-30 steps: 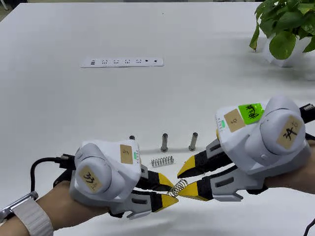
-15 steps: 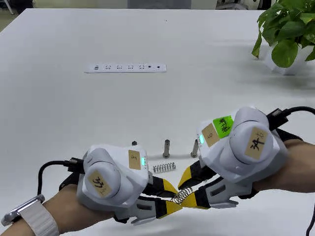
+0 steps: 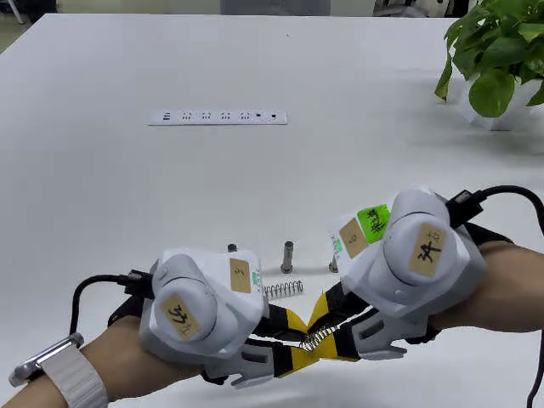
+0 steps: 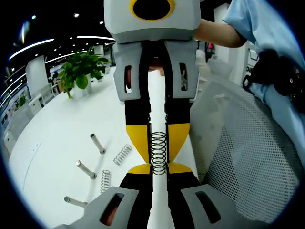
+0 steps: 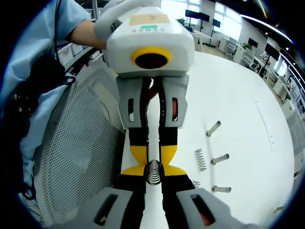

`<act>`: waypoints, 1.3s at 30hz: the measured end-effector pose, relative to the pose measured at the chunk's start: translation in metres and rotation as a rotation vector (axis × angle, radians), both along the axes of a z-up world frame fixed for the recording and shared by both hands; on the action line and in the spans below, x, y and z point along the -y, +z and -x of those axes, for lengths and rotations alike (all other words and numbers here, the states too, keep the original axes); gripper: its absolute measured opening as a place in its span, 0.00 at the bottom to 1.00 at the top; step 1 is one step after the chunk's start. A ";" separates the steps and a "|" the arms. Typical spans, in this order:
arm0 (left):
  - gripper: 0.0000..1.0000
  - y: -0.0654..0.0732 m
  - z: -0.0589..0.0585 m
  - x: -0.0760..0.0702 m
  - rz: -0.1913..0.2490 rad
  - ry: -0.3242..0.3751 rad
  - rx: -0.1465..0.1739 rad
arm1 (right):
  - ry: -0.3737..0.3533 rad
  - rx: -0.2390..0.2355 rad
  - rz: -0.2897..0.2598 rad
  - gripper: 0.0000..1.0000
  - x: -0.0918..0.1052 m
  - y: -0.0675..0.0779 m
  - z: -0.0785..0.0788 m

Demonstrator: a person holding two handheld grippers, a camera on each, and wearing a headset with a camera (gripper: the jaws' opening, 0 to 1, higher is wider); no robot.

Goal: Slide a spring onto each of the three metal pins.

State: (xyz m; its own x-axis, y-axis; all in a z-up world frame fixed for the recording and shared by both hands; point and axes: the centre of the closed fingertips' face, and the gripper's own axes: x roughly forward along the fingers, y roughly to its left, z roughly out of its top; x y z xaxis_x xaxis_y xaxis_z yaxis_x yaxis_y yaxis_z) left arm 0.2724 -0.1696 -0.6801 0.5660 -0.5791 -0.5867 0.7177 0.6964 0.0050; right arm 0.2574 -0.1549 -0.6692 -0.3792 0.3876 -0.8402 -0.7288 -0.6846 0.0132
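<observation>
A small steel spring (image 3: 316, 337) is pinched between the yellow-tipped jaws of both grippers, which meet nose to nose low over the table's near edge. My left gripper (image 3: 299, 343) is shut on one end, and its own view shows the spring (image 4: 158, 152) running up from its tips (image 4: 157, 168). My right gripper (image 3: 324, 331) is shut on the other end; its view looks along the coil (image 5: 153, 171). Three upright metal pins (image 3: 287, 256) (image 4: 97, 143) (image 5: 213, 128) stand just beyond. A loose spring (image 3: 282, 289) lies before them, and the left gripper view shows a second one (image 4: 105, 180).
A white power strip (image 3: 219, 116) lies farther back on the white table (image 3: 102, 195). A potted plant (image 3: 491, 53) stands at the far right corner. Cables trail from both grippers. A mesh chair (image 4: 238, 157) and the person's blue sleeve are behind the near edge.
The right gripper has moved in toward the left one and shut its jaws on the free end of the spring that the left gripper held. The head camera has shifted slightly.
</observation>
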 end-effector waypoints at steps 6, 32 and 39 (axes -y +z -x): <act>0.09 0.001 -0.001 -0.002 -0.009 0.008 0.009 | 0.009 0.005 -0.008 0.12 -0.001 0.000 -0.001; 0.33 0.001 -0.004 -0.028 0.095 0.228 0.009 | 0.013 0.018 -0.038 0.12 -0.006 0.004 -0.009; 0.41 0.000 -0.003 -0.045 0.138 0.340 -0.007 | 0.008 0.023 -0.031 0.12 -0.006 0.003 -0.011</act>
